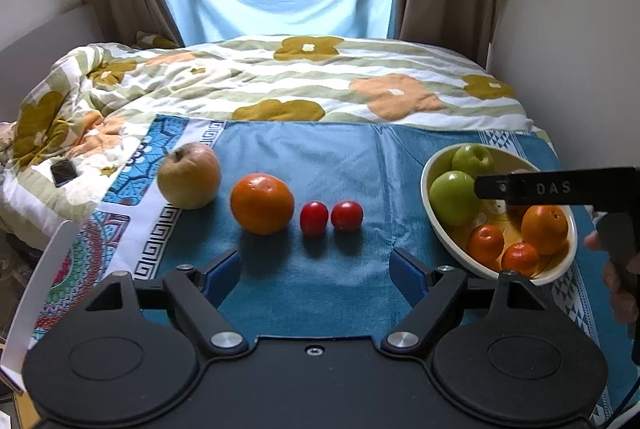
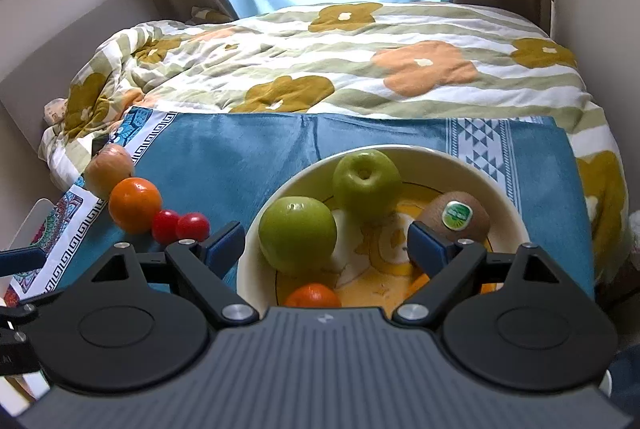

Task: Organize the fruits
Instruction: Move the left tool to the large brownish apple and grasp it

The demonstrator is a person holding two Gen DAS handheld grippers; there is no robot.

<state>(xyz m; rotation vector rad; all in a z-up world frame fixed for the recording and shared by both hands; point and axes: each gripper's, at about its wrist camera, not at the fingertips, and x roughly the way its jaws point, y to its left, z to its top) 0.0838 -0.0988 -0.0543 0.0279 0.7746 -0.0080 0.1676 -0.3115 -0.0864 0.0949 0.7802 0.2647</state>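
While spread apart and empty above the blue cloth (image 1: pixel 320 281), left tongs (image 1: pixel 316 269) facing a row: yellowish russet apple (image 1: pixel 189 175), large orange (image 1: pixel 262 203), two small red tomatoes (image 1: pixel 331 217). Right tongs (image 2: pixel 326 243) gaping, clamped on nothing, over the cream ceramic bowl (image 2: pixel 256 253), blocking its near side. Brown stickered kiwi (image 2: pixel 456 217) seen only from the right wrist; black phone (image 1: pixel 64 172) on the floral quilt (image 1: pixel 320 85) only from the left.
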